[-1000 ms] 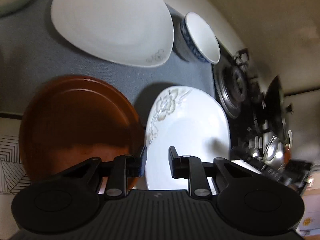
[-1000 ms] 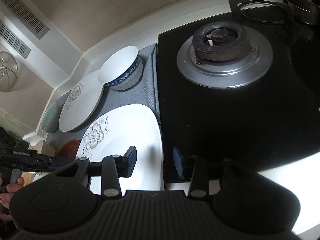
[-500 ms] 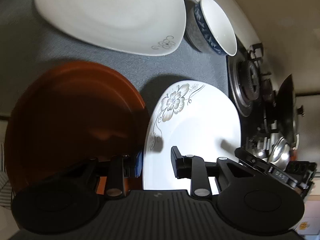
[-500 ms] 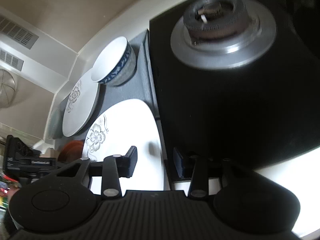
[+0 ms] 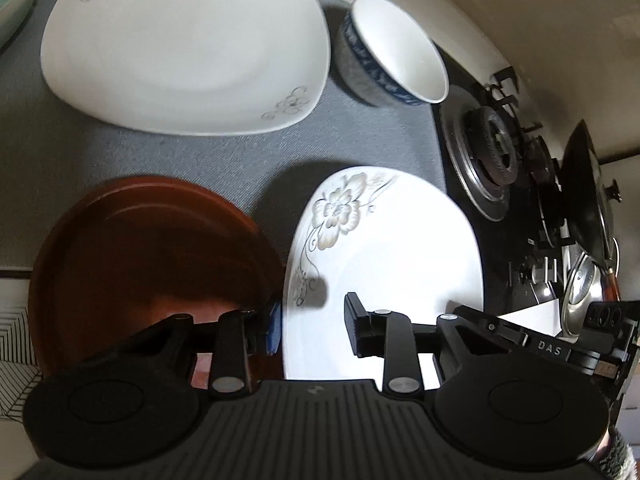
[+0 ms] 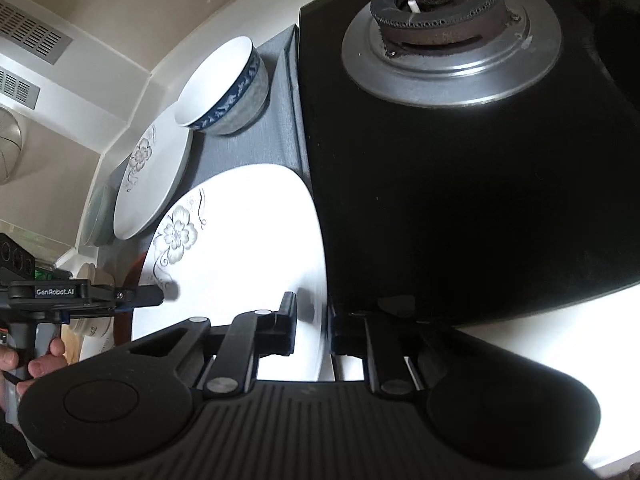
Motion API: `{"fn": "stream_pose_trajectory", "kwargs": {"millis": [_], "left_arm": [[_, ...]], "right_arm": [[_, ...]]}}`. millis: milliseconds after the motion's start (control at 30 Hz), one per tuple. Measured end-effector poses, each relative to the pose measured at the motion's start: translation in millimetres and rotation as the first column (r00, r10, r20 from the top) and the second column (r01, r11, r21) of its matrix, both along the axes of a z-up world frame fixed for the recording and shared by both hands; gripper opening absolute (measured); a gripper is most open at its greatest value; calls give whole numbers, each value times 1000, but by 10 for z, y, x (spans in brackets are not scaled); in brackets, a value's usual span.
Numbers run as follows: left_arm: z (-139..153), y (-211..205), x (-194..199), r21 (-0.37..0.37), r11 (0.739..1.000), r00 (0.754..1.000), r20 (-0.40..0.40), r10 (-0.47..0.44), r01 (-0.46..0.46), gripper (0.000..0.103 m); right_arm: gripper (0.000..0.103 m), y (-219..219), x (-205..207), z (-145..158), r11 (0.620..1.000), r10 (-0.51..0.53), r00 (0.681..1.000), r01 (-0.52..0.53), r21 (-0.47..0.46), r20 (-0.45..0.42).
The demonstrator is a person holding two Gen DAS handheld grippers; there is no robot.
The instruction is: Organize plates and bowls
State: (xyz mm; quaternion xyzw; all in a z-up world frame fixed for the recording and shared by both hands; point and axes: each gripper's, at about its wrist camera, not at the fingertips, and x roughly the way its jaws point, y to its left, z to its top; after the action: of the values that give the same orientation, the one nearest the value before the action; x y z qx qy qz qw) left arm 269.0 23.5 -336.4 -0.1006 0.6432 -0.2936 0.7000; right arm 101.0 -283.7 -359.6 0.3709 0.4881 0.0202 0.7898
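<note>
The white rounded-triangular ceramic plate with a grey flower print [image 5: 392, 256] lies flat on the table, its flowered end pointing toward the wall. The left tongs [image 5: 312, 326] straddle its left rim, jaws apart. The right tongs [image 6: 311, 326] straddle its right rim, narrow; whether they grip is unclear.

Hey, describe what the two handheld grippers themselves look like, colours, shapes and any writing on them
Both are matte black. The left gripper has a ribbed body, two round discs, silver pivot screws on slim linkage arms, and blue pads on its fingers. The right gripper has the same build. Seen from the side, white lettering reads GenRobot.AI and DAS. A bare hand holds a grey handle; a knit cuff shows at the other.
</note>
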Motion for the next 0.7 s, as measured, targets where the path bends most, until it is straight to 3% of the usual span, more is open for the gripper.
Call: {"fn": "stream_pose_trajectory", "kwargs": {"millis": [167,233,367,467,700], "left_arm": [[-5,-92,-58,25,999,999,29,-21,21,49],[12,-138,-89,51,998,998,46,-31,29,49],[83,-103,-83,23,1000,999,50,-10,9,48],[141,-88,-59,7,1000,998,55,-5,5,42],[225,-34,-26,-20,1000,999,36,20,-19,41]], "right_arm": [[20,-8,32,-55,999,5,1000,-5,33,0],[20,10,47,-41,1000,8,1000,-8,25,2],[20,37,39,44,1000,2,1000,-2,0,10],[18,31,18,141,1000,7,999,-7,-11,37],[16,-57,-6,240,1000,-22,998,21,22,65]]}}
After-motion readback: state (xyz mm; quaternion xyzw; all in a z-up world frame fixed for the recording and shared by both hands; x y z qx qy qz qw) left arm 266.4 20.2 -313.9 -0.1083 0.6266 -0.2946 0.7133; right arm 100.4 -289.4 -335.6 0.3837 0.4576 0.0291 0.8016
